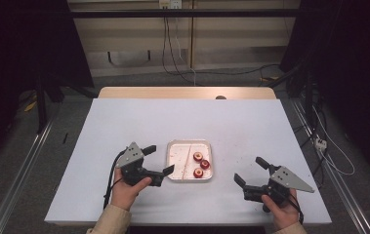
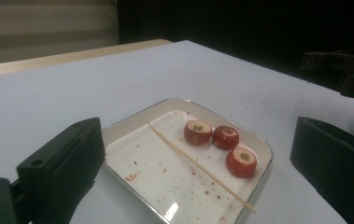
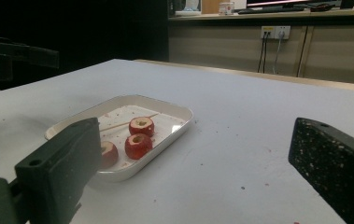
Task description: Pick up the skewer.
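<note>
Flanking tray (image 1: 189,144), both grippers' jaws open, skewer (image 2: 202,168) clearest from left gripper view

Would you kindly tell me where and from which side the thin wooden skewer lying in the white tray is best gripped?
Probably near the middle of the thin wooden skewer, coming down from above with the jaws set across its length. It lies flat and diagonal on the floor of the white rectangular tray, beside the three red cored fruits, and the raised rim blocks a side approach. The open left gripper is nearest.
</note>
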Demonstrator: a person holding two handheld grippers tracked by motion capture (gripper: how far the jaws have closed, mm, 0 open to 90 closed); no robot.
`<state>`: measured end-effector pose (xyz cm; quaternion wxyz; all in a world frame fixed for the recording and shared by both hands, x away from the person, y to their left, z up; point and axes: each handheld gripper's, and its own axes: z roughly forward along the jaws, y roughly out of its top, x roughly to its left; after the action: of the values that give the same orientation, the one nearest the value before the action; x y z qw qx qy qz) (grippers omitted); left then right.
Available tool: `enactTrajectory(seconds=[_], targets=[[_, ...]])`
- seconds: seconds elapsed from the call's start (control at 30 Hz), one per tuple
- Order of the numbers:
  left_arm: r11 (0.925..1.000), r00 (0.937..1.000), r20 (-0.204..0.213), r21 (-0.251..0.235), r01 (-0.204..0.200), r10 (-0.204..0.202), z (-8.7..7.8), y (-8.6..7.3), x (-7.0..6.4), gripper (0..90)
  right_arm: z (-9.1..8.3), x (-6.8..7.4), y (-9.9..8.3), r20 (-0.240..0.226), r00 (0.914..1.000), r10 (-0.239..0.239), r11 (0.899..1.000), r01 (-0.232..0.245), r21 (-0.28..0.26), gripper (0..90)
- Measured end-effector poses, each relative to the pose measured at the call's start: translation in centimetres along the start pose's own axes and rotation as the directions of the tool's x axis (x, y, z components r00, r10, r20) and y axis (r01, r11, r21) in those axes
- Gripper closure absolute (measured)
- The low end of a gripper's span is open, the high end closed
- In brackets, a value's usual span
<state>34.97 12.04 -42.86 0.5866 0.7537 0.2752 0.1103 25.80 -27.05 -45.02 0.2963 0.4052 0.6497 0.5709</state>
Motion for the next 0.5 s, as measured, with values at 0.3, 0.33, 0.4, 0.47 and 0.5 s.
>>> enactTrajectory(seconds=[0.3,0.33,0.4,0.47,0.5], targets=[[0.9986,0.9999,0.004,0.053,-0.01,0.01,1.8,0.3,-0.7,3.1,0.0,0.1,0.0,-0.006,1.0,0.002,1.0,-0.002,0.0,2.1],[0.9986,0.9999,0.004,0.053,-0.01,0.01,1.8,0.3,-0.7,3.1,0.0,0.1,0.0,-0.005,1.0,0.002,1.0,-0.002,0.0,2.1],[0.9983,1.0,0.004,0.058,-0.006,0.006,2.0,0.3,-0.7,3.2,0.0,0.1,0.0,-0.004,1.0,0.001,1.0,-0.001,0.001,2.0],[0.9979,1.0,-0.002,0.064,-0.006,0.006,2.2,0.4,-0.7,3.2,0.0,0.1,0.0,-0.004,1.0,0.001,1.0,-0.001,0.001,2.1],[0.9975,1.0,-0.004,0.071,-0.003,0.003,2.3,0.5,-0.8,3.2,0.0,0.1,0.0,-0.004,1.0,0.0,1.0,0.0,0.0,2.1]])
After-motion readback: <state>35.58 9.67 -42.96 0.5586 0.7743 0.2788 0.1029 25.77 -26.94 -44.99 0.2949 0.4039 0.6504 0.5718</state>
